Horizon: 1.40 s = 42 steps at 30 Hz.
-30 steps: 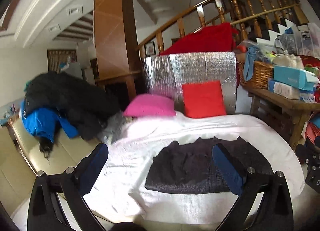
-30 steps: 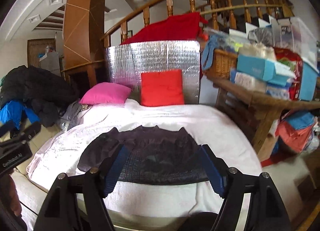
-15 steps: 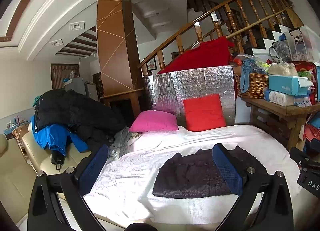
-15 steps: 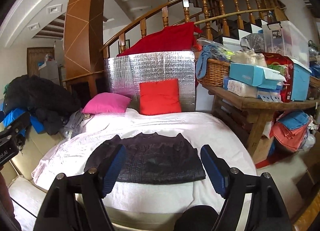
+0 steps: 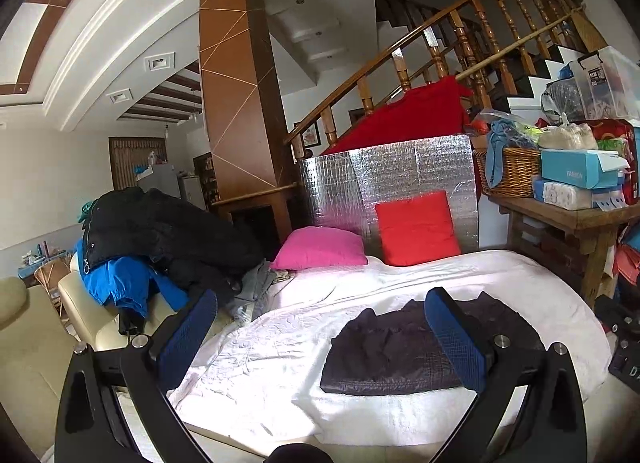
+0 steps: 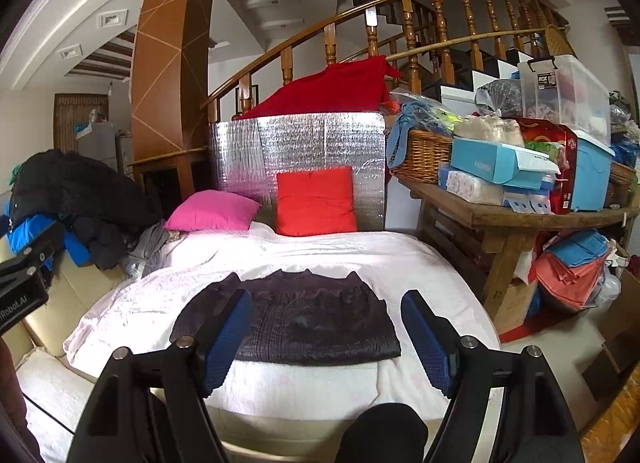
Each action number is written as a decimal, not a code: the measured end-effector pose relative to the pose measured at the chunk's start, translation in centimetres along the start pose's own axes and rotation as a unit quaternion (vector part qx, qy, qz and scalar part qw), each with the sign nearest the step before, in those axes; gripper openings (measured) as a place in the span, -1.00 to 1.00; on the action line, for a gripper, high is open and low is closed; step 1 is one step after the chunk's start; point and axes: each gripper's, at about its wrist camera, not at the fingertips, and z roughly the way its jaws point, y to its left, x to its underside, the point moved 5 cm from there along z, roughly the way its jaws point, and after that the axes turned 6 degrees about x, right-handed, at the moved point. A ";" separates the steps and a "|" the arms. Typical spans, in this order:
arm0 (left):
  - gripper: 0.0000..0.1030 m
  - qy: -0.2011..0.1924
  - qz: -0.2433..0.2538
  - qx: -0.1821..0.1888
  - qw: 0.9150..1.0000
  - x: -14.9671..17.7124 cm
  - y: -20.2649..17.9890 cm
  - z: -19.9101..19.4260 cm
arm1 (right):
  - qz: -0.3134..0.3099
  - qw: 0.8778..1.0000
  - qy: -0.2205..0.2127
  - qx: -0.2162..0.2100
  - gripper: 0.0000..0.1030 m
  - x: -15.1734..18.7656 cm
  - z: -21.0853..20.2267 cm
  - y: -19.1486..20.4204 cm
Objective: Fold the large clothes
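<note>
At centre frame we see a pink cushion beside a red cushion, which leans on a silver foil panel. At right, our wooden table carries a wicker basket and a blue tissue box. A wooden stair railing crosses the top, with a brown pillar at upper left.

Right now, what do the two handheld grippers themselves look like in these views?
Both match: the left gripper and right gripper each have two black, angular arms ending in blue pads with a fine grid texture, fixed by silver round bolts. At the right view's left edge, the other gripper's black body bears white lettering, partly cut off.
</note>
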 end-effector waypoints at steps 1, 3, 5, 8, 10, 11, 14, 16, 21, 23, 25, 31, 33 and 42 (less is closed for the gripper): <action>1.00 0.000 0.000 0.000 1.000 0.1 0.0 0.0 | 0.000 1.000 0.003 -0.001 0.55 0.2 0.0 0.2; 1.00 0.002 0.000 -0.001 1.000 0.2 0.1 0.1 | 0.001 1.000 0.008 -0.007 0.55 0.4 0.2 0.4; 1.00 0.006 -0.002 -0.001 1.000 0.4 0.2 0.3 | -0.004 1.000 0.013 -0.008 0.55 0.7 0.5 1.0; 1.00 0.010 -0.007 -0.003 1.000 0.6 0.5 0.5 | -0.011 1.000 0.017 -0.014 0.55 1.1 0.6 1.7; 1.00 0.013 -0.010 -0.004 1.000 0.7 0.8 0.7 | -0.016 1.000 0.018 -0.016 0.55 1.3 0.7 2.1; 1.00 0.013 -0.010 -0.004 1.000 0.7 0.8 0.7 | -0.018 1.000 0.019 -0.016 0.55 1.3 0.8 2.3; 1.00 0.016 -0.011 -0.004 1.000 0.9 0.9 0.9 | -0.020 0.999 0.020 -0.018 0.55 1.5 0.9 2.5; 1.00 0.018 -0.011 -0.005 1.000 1.1 1.0 1.0 | -0.018 0.999 0.022 -0.018 0.55 1.5 1.0 2.5; 1.00 0.022 -0.012 -0.005 1.000 1.3 1.1 1.1 | -0.017 0.999 0.024 -0.018 0.55 1.5 1.2 2.5; 1.00 0.022 -0.013 -0.006 1.000 1.3 1.2 1.1 | -0.017 0.999 0.024 -0.018 0.55 1.5 1.2 2.6; 1.00 0.022 -0.014 -0.006 1.000 1.4 1.3 1.1 | -0.017 0.999 0.025 -0.019 0.55 1.5 1.3 2.7; 1.00 0.028 -0.014 -0.006 0.999 1.5 1.5 1.3 | -0.019 0.999 0.026 -0.021 0.55 1.7 1.4 3.0; 1.00 0.029 -0.014 -0.005 0.999 1.6 1.4 1.4 | -0.019 0.999 0.026 -0.021 0.55 1.7 1.4 2.9; 1.00 0.032 -0.013 -0.005 0.999 1.7 1.4 1.5 | -0.018 0.999 0.029 -0.021 0.55 1.7 1.6 3.1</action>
